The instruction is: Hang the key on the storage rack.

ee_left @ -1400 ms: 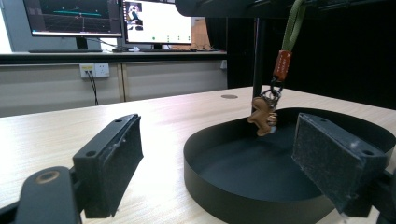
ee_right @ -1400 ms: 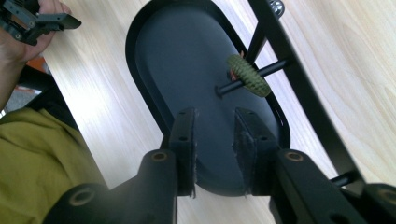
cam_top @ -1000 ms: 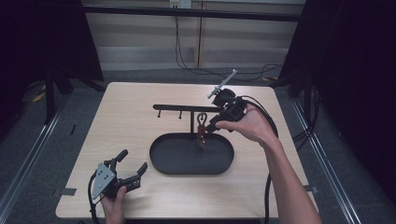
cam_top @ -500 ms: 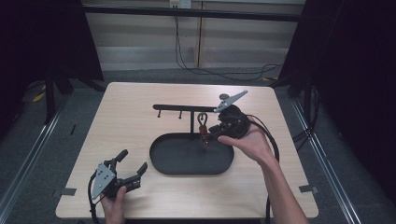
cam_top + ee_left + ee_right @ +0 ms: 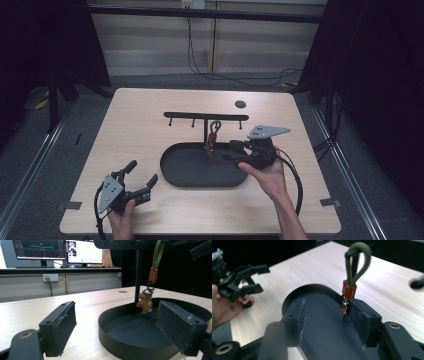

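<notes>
Two claws open, right claw [image 5: 325, 315] jaws just widened beside hanging keychain [image 5: 348, 291] over black tray [image 5: 172, 165], left claw [image 5: 134, 186] idle, well apart.

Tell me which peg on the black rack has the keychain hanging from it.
The peg nearest the upright post, on its right. The keychain hangs from it by a green loop; the three pegs left of the post are bare.

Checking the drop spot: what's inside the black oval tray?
The black oval tray looks bare; the keychain dangles over it. The near wall hides some floor.
</notes>
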Demonstrator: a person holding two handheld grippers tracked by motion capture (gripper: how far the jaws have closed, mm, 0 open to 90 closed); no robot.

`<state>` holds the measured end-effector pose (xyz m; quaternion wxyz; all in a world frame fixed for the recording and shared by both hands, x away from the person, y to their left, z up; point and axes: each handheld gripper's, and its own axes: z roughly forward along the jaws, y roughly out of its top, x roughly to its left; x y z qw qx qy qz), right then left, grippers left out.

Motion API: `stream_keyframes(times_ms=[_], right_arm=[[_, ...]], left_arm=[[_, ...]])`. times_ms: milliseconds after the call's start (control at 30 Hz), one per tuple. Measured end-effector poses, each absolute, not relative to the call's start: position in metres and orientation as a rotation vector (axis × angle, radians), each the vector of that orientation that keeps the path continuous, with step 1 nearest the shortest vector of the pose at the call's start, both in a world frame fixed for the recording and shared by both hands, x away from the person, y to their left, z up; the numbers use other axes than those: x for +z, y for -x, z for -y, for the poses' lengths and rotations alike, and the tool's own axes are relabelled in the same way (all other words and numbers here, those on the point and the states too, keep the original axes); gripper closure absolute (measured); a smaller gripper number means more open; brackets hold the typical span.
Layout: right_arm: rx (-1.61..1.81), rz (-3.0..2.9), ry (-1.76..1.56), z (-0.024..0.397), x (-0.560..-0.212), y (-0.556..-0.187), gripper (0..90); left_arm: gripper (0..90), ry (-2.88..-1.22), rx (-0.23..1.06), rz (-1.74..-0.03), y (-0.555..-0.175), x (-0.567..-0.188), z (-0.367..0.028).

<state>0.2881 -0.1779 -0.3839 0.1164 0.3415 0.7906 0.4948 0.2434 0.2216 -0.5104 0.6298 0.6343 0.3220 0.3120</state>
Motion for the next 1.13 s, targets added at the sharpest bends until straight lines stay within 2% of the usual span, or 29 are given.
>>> stream_keyframes(times_ms=[300,500,667,867,900,933,1033,1133], right_arm=[[1.556,-2.134,-1.07,0.193,-0.415,-0.268,36.7],[1.562,-2.023,-1.118,0.206,-0.449,-0.252,30.3],[1.569,-1.956,-1.173,0.212,-0.469,-0.242,29.9],[1.592,-1.876,-1.155,0.214,-0.495,-0.231,23.2],[1.608,-1.848,-1.157,0.216,-0.499,-0.229,18.6],[1.608,-1.836,-1.158,0.217,-0.501,-0.229,17.6],[1.582,-1.821,-1.15,0.215,-0.504,-0.227,18.2],[1.55,-1.82,-1.159,0.212,-0.505,-0.228,23.0]], left_arm=[[15.7,-1.453,0.715,-0.737,-0.243,-0.51,-0.222],[15.7,-1.451,0.716,-0.736,-0.244,-0.51,-0.222],[15.7,-1.453,0.717,-0.736,-0.244,-0.51,-0.222],[15.7,-1.453,0.718,-0.735,-0.244,-0.51,-0.222],[15.7,-1.454,0.718,-0.735,-0.244,-0.51,-0.222],[15.7,-1.454,0.718,-0.735,-0.244,-0.51,-0.222],[15.7,-1.454,0.718,-0.735,-0.244,-0.51,-0.222],[15.7,-1.452,0.713,-0.739,-0.243,-0.511,-0.222]])
